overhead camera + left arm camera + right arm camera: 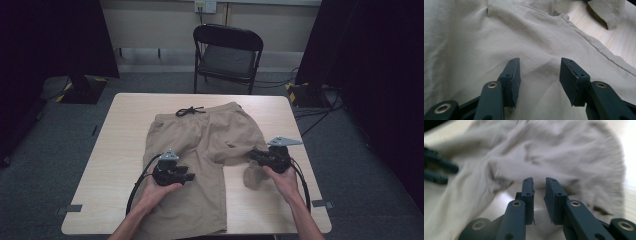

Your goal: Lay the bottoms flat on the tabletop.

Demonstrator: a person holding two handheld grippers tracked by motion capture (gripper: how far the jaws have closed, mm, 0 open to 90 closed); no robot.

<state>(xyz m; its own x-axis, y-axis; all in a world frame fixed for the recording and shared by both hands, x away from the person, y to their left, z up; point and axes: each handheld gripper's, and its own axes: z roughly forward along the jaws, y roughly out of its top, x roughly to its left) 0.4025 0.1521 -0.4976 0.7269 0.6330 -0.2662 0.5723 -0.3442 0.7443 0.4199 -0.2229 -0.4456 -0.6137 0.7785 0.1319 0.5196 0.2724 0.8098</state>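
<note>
Khaki shorts [200, 135] lie flat on the wooden table [120, 150], waistband and black drawstring [190, 110] toward the far edge. My left gripper [190, 176] rests over the shorts' left leg, jaws open with bare cloth [499, 37] between and beyond them [540, 72]. My right gripper [254, 155] is at the right leg, which is bunched and lifted, with its hem [252, 177] hanging down. In the right gripper view the jaws [539, 192] stand nearly together on rumpled cloth [554, 155]. The left gripper [436, 170] appears blurred at that view's left edge.
A black folding chair [227, 55] stands beyond the far side of the table. Dark curtains hang at both sides, with cables on the floor at the right [320, 107]. Bare tabletop runs left [107, 165] of the shorts and between the two legs [235, 200].
</note>
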